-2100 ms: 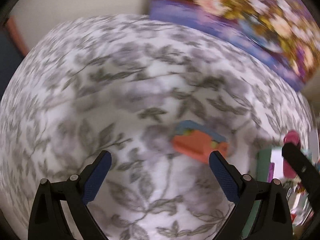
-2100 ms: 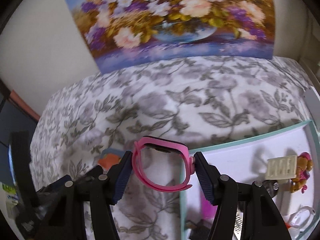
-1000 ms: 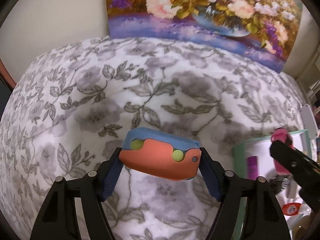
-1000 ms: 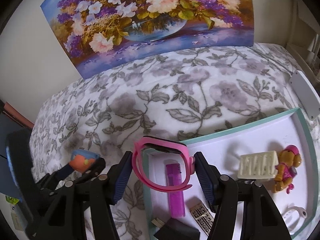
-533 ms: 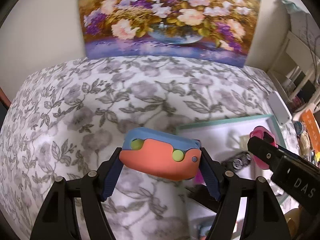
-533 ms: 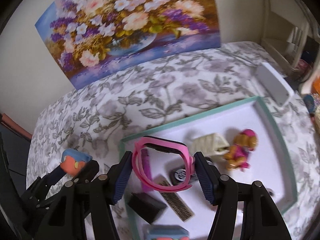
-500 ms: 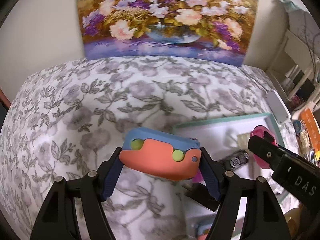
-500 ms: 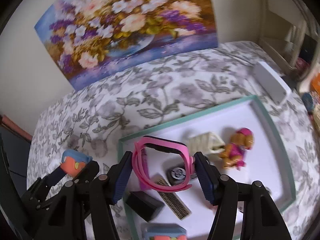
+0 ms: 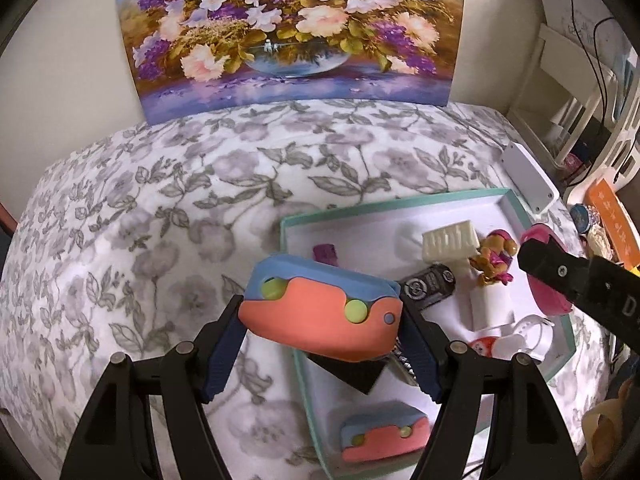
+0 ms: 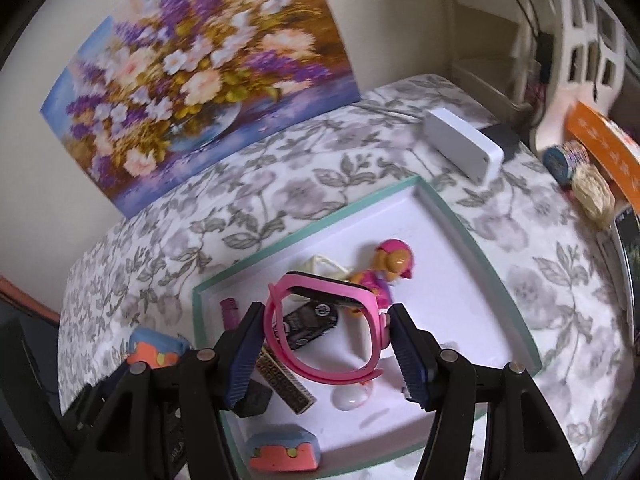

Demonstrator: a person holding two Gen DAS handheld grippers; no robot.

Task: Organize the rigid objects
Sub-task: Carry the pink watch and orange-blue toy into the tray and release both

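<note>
My left gripper (image 9: 320, 330) is shut on an orange and blue toy block (image 9: 320, 312) and holds it above the left edge of a white tray with a teal rim (image 9: 384, 202). My right gripper (image 10: 326, 340) is shut on a pink watch band (image 10: 326, 332) and holds it over the tray (image 10: 460, 216). In the tray lie a second orange and blue block (image 9: 384, 436), a dog figure (image 10: 390, 266), a cream comb-like piece (image 9: 450, 240), a black car key (image 9: 428, 290) and a purple piece (image 9: 326, 252).
The tray sits on a grey floral cloth (image 9: 160, 220). A flower painting (image 9: 288, 28) leans on the back wall. A white box (image 10: 464, 148) lies beyond the tray's right corner. White shelves and clutter (image 10: 580, 60) stand at the right.
Both grippers have moved right, over the tray, each still holding its object. The left gripper closed on the block about two seconds ago and lifted it off the cloth.
</note>
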